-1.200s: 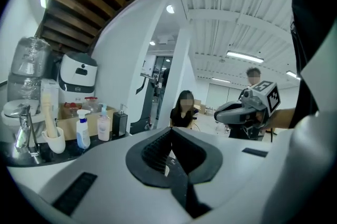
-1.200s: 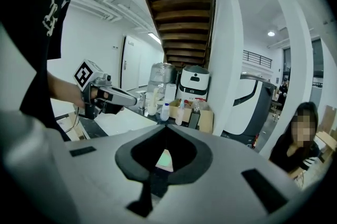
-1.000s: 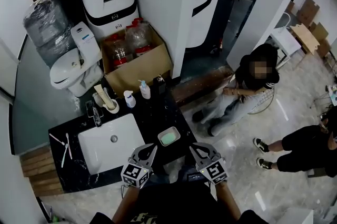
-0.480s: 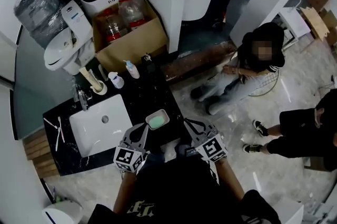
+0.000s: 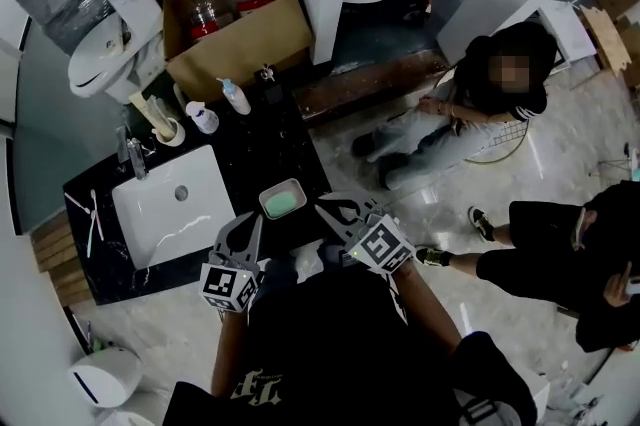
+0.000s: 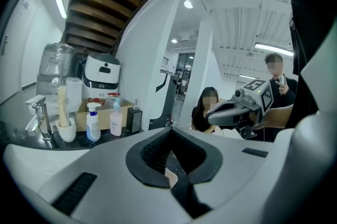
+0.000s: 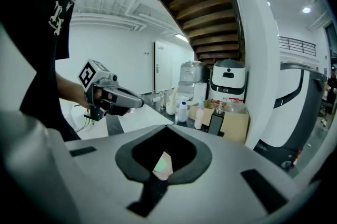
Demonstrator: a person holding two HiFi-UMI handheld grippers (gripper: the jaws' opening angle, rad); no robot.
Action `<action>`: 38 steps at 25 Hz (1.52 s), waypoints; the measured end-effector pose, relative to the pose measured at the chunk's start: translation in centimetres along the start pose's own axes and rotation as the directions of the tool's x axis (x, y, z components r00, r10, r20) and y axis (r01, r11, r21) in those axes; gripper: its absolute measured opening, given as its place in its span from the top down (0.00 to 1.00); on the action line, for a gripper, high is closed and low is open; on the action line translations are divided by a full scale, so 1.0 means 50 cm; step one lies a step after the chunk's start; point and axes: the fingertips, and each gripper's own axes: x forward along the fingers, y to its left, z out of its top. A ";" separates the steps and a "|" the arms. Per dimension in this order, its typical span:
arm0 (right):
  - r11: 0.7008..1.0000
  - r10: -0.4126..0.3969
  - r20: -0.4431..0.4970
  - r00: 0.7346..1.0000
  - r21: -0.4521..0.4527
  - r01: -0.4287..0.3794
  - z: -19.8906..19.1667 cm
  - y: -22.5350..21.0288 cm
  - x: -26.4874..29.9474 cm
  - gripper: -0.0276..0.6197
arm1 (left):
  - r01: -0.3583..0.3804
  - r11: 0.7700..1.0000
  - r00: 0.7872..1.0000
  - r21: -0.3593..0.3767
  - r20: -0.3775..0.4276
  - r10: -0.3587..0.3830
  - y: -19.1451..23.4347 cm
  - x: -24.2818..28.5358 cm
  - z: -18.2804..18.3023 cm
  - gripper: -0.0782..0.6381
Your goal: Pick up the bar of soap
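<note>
The pale green bar of soap (image 5: 284, 204) lies in a white soap dish (image 5: 299, 187) near the front of the black surface (image 5: 290, 149), right of the white sink (image 5: 170, 214). The 2 grippers are close to the dish. The left gripper (image 5: 255, 222) is by its near-left corner and the right gripper (image 5: 331, 210) just off its right side. The head view cannot settle whether either tip touches the dish.

Each gripper's fingers are closed on nothing, tips pressed together. In the right gripper view only a sliver of green shows through the gap behind the closed fingers (the gripper's grey body hides the rest of the soap and dish). In the left gripper view the same gap shows a pale patch too small to identify.

The person's dark torso covers the front edge of the surface. A white bottle (image 5: 203, 118), a pink bottle (image 5: 235, 97) and a dark dispenser (image 5: 267, 79) stand along the back of the surface.
</note>
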 end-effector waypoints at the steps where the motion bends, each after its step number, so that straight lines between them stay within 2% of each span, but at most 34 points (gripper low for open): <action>1: 1.000 0.011 -0.009 1.000 -0.016 -0.011 -0.002 -0.003 0.009 0.94 | -0.013 1.000 1.000 -0.007 0.002 0.013 0.007 -0.003 -0.003 0.88; 7: 0.989 0.051 -0.126 0.991 -0.134 -0.068 -0.020 -0.032 0.062 0.94 | -0.099 0.994 0.995 -0.045 0.009 0.100 0.054 -0.038 -0.020 0.88; 12: 0.954 0.122 -0.270 0.955 -0.233 -0.188 -0.084 -0.015 0.124 0.94 | -0.173 0.980 0.985 -0.095 0.006 0.175 0.092 -0.086 -0.057 0.88; 19: 0.875 0.246 -0.471 0.847 -0.268 -0.404 -0.204 0.043 0.236 0.94 | -0.273 0.951 0.960 -0.144 0.024 0.279 0.142 -0.145 -0.084 0.88; 22: 0.821 0.259 -0.542 0.800 -0.312 -0.478 -0.239 0.070 0.275 0.94 | -0.314 0.934 0.946 -0.168 0.023 0.322 0.155 -0.172 -0.101 0.88; 23: 0.799 0.257 -0.568 0.782 -0.331 -0.503 -0.253 0.078 0.286 0.92 | -0.327 0.928 0.942 -0.176 0.021 0.336 0.158 -0.182 -0.107 0.88; 26: 0.733 0.249 -0.647 0.721 -0.360 -0.577 -0.295 0.100 0.312 0.74 | -0.361 0.912 0.929 -0.197 0.014 0.371 0.167 -0.207 -0.125 0.88; 31: 0.674 0.264 -0.731 0.629 -0.327 -0.662 -0.341 0.127 0.336 0.65 | -0.398 0.889 0.912 -0.225 0.008 0.410 0.179 -0.241 -0.150 0.88; 33: 0.669 0.253 -0.758 0.601 -0.311 -0.675 -0.359 0.121 0.340 0.65 | -0.407 0.884 0.908 -0.230 0.006 0.420 0.182 -0.250 -0.156 0.88; 34: 0.677 0.255 -0.762 0.596 -0.300 -0.672 -0.363 0.115 0.341 0.64 | -0.411 0.882 0.906 -0.232 0.007 0.424 0.184 -0.254 -0.157 0.88; 38: 0.716 0.251 -0.762 0.598 -0.270 -0.644 -0.359 0.083 0.344 0.64 | -0.418 0.877 0.901 -0.237 0.012 0.433 0.187 -0.267 -0.158 0.88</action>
